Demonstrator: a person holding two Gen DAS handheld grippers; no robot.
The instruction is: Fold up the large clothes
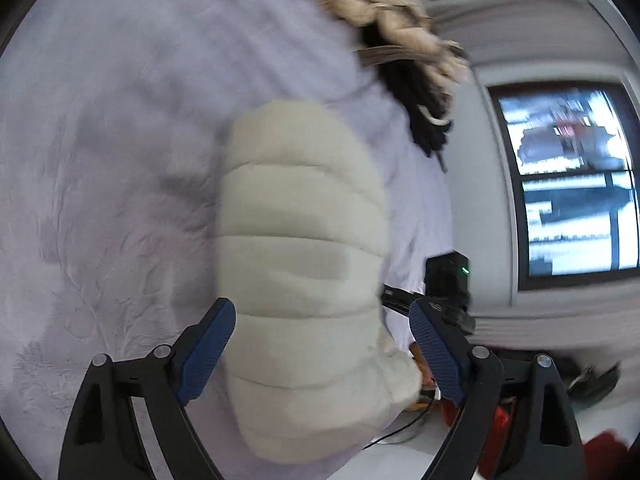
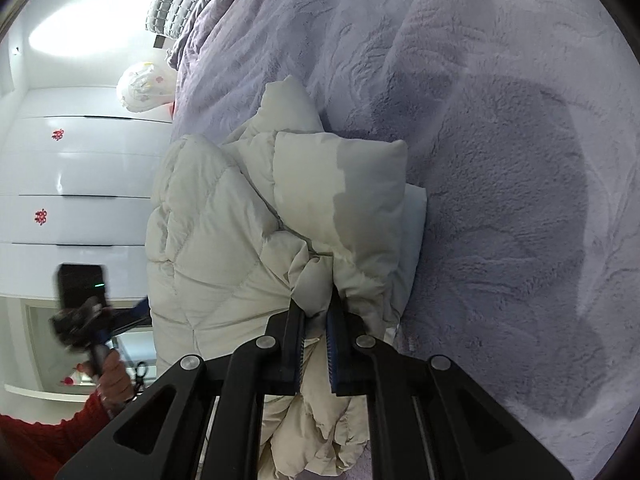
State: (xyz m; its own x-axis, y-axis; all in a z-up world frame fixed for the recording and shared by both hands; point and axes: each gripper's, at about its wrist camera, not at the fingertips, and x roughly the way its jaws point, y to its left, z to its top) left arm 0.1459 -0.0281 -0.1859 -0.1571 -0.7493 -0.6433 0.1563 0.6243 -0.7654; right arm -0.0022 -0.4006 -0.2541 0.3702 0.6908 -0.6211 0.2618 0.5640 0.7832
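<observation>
Here, mid-fold on the bed (image 2: 500, 120): right gripper (image 2: 316, 320) pinches the puffer jacket (image 2: 224, 208); left gripper (image 1: 320, 332) gapes empty, needing a fresh hold.

A bed covered with a fluffy lilac blanket (image 2: 500, 128) carries everything. On it lies a cream quilted down jacket (image 2: 224, 216), bundled up with puffy parts folded over each other. Near the far edge of the blanket lies a heap of beige and black clothes (image 1: 404, 52), blurred.
</observation>
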